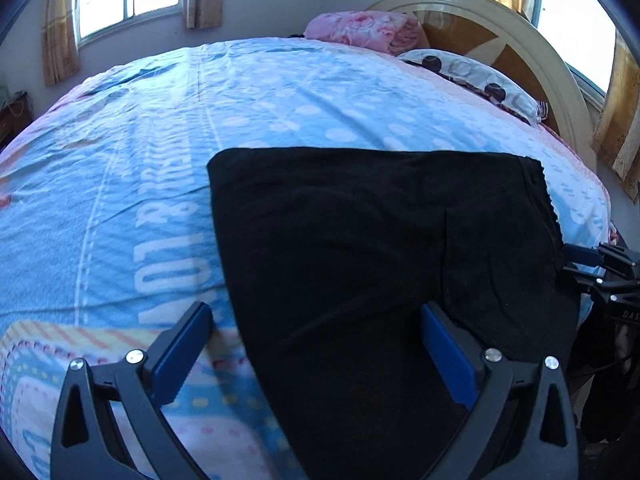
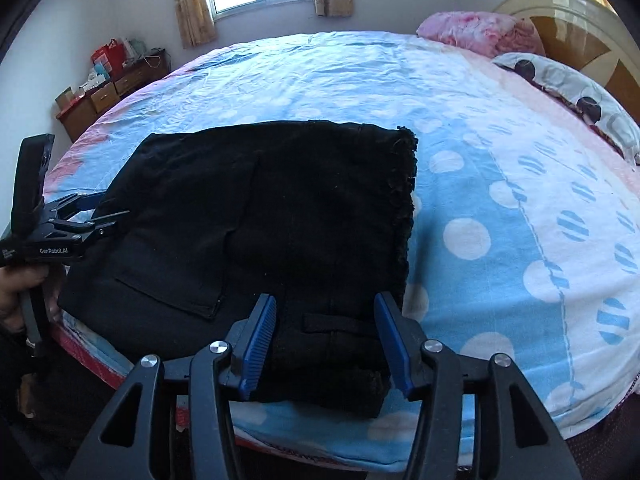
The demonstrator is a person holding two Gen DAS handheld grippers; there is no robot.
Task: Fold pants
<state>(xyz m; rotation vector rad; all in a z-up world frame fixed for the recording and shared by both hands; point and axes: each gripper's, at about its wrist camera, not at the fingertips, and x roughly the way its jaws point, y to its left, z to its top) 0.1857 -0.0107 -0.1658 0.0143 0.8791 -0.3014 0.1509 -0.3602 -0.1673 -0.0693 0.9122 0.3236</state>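
Pants (image 2: pixel 260 220) folded on bed (image 2: pixel 500 200), near edge. My left gripper (image 1: pixel 316 356) spread wide, angled down over their 9 o'clock edge. My right gripper (image 2: pixel 326 340) half-spread, straddling waistband at 6, not pinching.

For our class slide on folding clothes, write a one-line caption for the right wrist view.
Right claw open above the folded black pants on the dotted bedsheet.

Pants (image 2: pixel 280 208) matt black cloth; headboard (image 1: pixel 516 36) glossy wood.
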